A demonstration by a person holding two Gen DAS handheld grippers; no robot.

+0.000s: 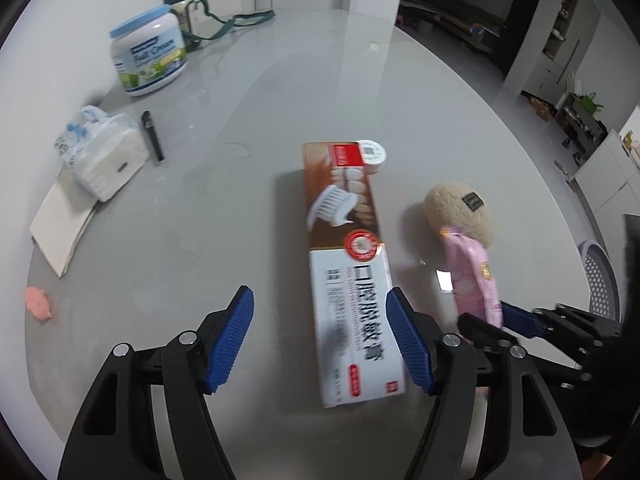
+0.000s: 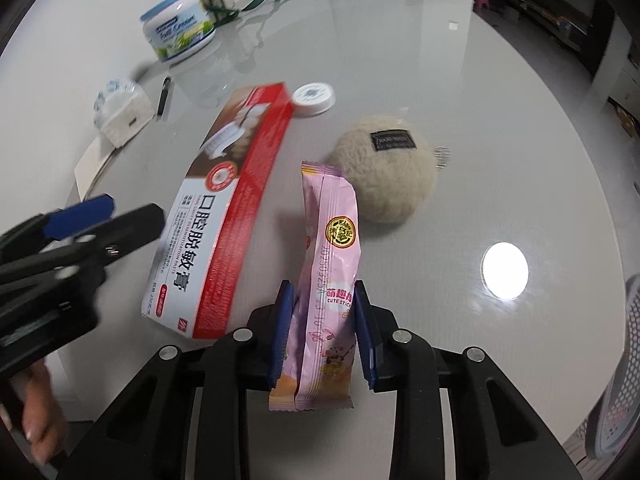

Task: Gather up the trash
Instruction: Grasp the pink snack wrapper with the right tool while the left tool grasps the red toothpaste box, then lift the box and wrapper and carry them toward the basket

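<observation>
- We see the right tool (image 2: 320, 332) clamped on a pink snack wrapper (image 2: 326, 264), its blue pads pressing both long sides near the wrapper's lower half; the wrapper's far end points toward 12 o'clock in the right wrist view.
- We find the left tool (image 1: 320, 338) with its jaws apart, gripping nothing, above the near end of a toothpaste box (image 1: 352, 280); its right pad lies against the box's edge in the picture, though we cannot tell whether it touches.
- The toothpaste box lies flat on the grey tabletop (image 1: 240, 80), at 9 o'clock from the wrapper.
- A round beige plush pad (image 2: 386, 174) with a dark label sits just beyond the wrapper at 1 o'clock.
- A white cap (image 2: 313, 98) rests by the box's far end.
- Toward 10 o'clock in the left wrist view we see a tissue pack (image 1: 102, 152), a black pen (image 1: 152, 136), a milk-powder tub (image 1: 149, 52) and a green-lidded bottle (image 1: 180, 4).
- A small pink blob (image 1: 38, 303) lies at 9 o'clock near the tabletop's edge.
- A perforated bin (image 2: 620, 368) shows at 4 o'clock in the right wrist view.
</observation>
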